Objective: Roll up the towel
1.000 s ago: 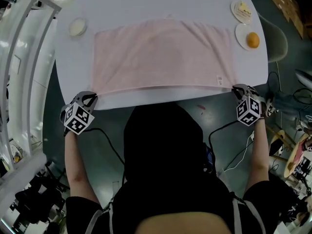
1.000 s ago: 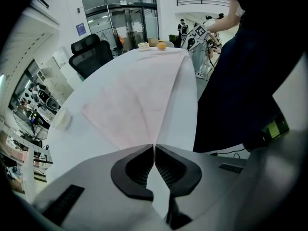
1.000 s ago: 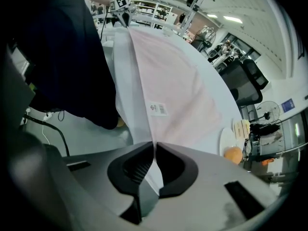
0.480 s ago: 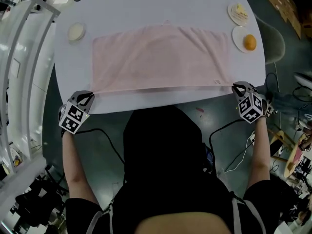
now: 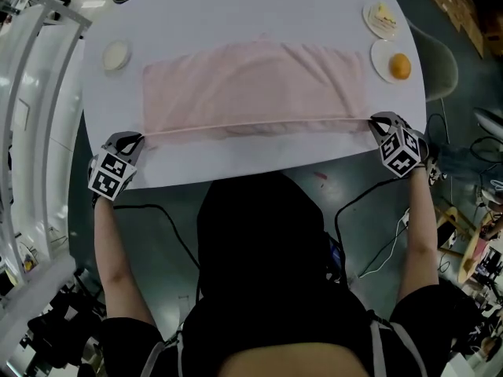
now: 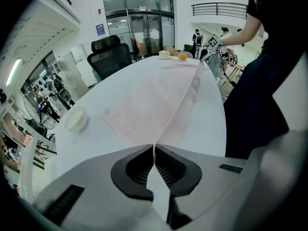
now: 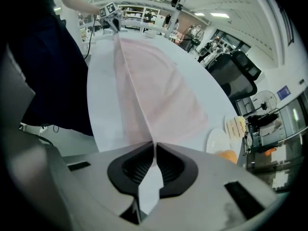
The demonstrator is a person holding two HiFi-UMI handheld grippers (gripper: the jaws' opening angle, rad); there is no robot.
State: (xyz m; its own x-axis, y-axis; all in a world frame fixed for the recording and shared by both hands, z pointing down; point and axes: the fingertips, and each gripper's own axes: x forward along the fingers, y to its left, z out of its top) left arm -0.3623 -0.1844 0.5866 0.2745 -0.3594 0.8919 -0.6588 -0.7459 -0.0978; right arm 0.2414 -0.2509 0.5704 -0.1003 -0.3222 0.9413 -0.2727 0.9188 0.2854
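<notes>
Pink towel (image 5: pixel 251 85) lies spread lengthwise across the white table (image 5: pixel 236 6), long side facing the person. Its near long edge is raised off the tabletop and pulled into a straight, taut line between the two grippers. A narrow band of cloth shows just under that line on the person's side.

Left gripper (image 5: pixel 135 138) is at the towel's near left corner, pointing steeply down. Its jaws are closed tight with the towel corner pinched between the pads; a flap of cloth sticks out behind the jaws in the left gripper view.

Right gripper (image 5: pixel 376 120) is at the near right corner, also pointing steeply down. Same grip: jaws clamped together on the corner, with a cloth tail poking through toward the camera in the right gripper view.

The far long edge of the towel stays flat on the table.

A small white bowl (image 5: pixel 115 53) sits on the table near the towel's far left corner, not touching it. On the right end are a plate (image 5: pixel 385 53) with an orange (image 5: pixel 400 65) on it and, beyond it, a second plate (image 5: pixel 380 18) with some pale food; both are clear of the towel.
</notes>
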